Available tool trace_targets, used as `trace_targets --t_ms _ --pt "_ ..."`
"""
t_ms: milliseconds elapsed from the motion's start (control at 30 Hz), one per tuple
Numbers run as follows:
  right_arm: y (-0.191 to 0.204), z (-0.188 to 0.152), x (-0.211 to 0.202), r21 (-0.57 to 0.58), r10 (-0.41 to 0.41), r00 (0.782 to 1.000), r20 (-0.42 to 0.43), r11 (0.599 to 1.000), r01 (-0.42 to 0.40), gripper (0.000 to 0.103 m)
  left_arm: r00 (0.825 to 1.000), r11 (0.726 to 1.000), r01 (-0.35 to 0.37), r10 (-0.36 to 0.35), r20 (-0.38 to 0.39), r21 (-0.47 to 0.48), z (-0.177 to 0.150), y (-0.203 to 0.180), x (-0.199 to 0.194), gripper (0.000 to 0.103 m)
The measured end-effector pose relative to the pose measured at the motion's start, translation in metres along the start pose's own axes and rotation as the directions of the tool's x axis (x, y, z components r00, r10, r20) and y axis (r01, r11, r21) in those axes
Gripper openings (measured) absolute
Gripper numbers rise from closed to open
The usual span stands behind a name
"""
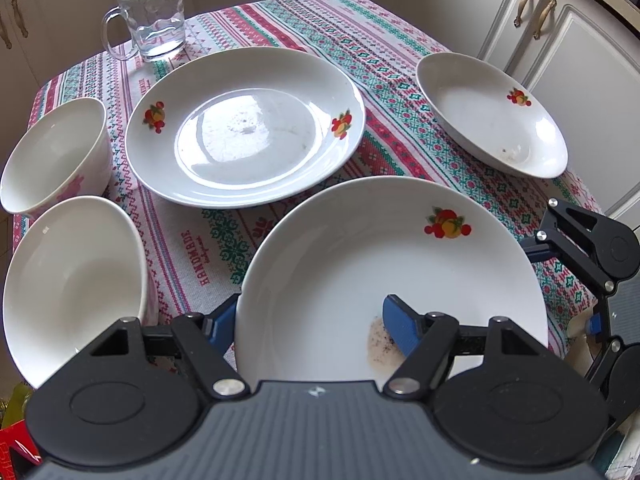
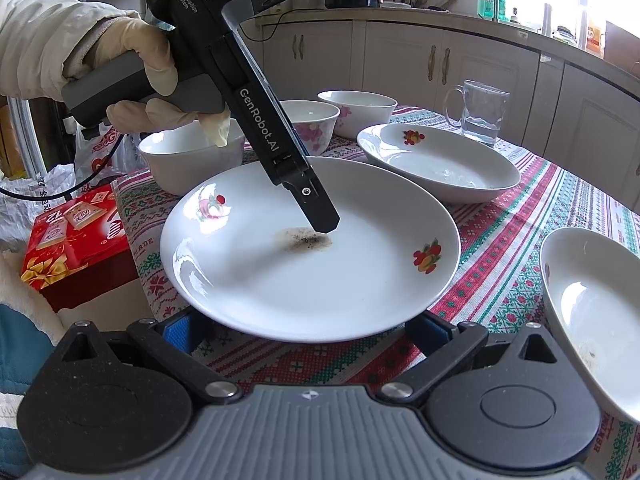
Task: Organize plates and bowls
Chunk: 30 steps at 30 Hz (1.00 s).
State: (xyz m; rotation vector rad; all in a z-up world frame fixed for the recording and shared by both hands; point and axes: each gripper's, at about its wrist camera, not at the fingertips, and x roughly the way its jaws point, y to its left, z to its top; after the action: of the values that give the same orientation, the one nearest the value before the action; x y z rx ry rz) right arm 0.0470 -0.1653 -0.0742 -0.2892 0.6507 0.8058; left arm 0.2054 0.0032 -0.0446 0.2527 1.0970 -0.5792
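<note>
A white fruit-print plate (image 1: 360,264) with a brown stain sits at the near table edge; it also shows in the right wrist view (image 2: 320,280). My left gripper (image 1: 312,328) straddles its near-left rim, one blue finger (image 1: 400,330) inside on the stain, the other (image 1: 222,322) outside; whether the jaws clamp the rim does not show. My right gripper (image 2: 304,330) is open, its blue fingers (image 2: 176,328) under the plate's near rim. A second flat plate (image 1: 244,128) lies behind, a deep plate (image 1: 496,116) at right, and two bowls (image 1: 76,280) (image 1: 56,156) at left.
A glass mug (image 1: 152,16) with some water stands at the table's far corner on the patterned cloth (image 1: 224,248). A third flowered bowl (image 2: 312,120) shows in the right view. A red gift box (image 2: 76,240) sits beside the table. Kitchen cabinets (image 1: 580,60) surround it.
</note>
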Motion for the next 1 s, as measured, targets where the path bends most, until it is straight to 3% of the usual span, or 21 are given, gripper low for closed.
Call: trace_targets --t_ms 1000 --pt "-0.012 0.009 -0.024 0.020 -0.007 1.000 -0.003 1.000 0.007 0.103 0.999 0.999 0.012 -0.013 0.038 0.037 0.015 -0.015 -0.016 0.073"
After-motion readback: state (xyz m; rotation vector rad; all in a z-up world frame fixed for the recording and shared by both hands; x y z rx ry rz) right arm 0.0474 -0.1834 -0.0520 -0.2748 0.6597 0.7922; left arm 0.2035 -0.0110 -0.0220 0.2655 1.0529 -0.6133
